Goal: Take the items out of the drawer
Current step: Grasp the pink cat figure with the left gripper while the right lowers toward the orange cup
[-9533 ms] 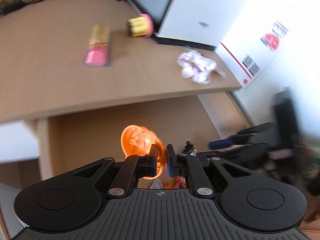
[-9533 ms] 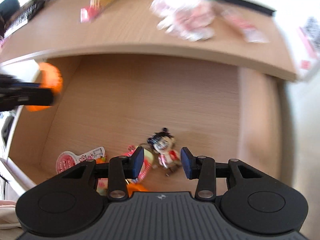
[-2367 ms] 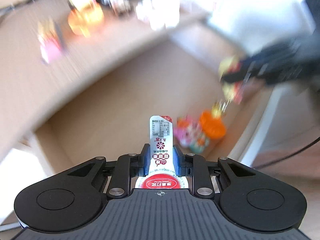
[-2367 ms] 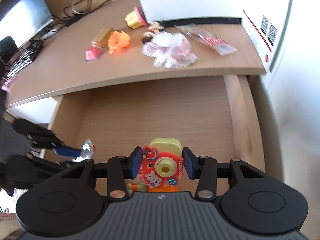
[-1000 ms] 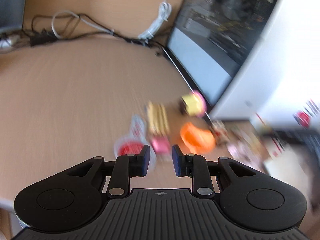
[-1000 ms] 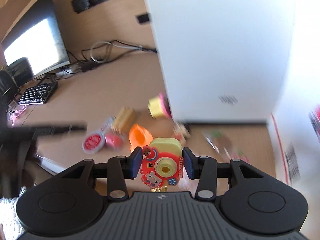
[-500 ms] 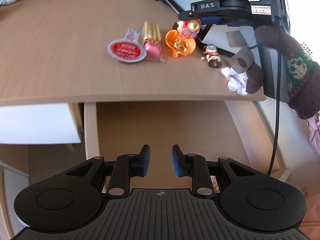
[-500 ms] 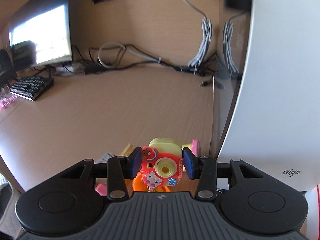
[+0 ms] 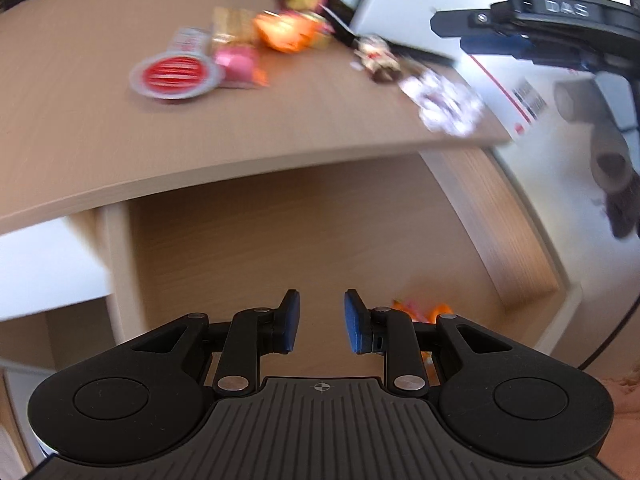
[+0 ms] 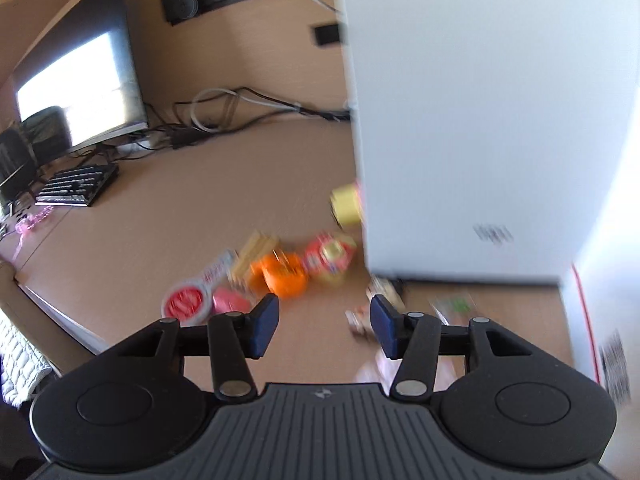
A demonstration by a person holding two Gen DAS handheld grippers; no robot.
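My left gripper (image 9: 322, 320) is open and empty over the open wooden drawer (image 9: 280, 232). An orange and pink item (image 9: 420, 310) lies in the drawer's front right, partly hidden behind the right finger. My right gripper (image 10: 324, 326) hangs open and empty above the desk top (image 10: 160, 232). Just ahead of it lies the red and yellow toy camera (image 10: 330, 258), beside an orange toy (image 10: 282, 274), a red-lidded packet (image 10: 188, 300) and a pink and gold bar (image 10: 248, 268). The same toys (image 9: 280, 34) show blurred in the left wrist view, where the right gripper (image 9: 532, 28) appears at the upper right.
A white box (image 10: 480, 120) stands at the desk's right. A small doll (image 9: 376, 58) and a crumpled clear wrapper (image 9: 448, 100) lie near the desk edge. A monitor (image 10: 76, 92), keyboard (image 10: 76, 186) and cables (image 10: 240, 108) sit at the back left.
The right gripper has opened and let go of the toy camera, which now lies on the desk. The left gripper has dropped toward the drawer, still open.
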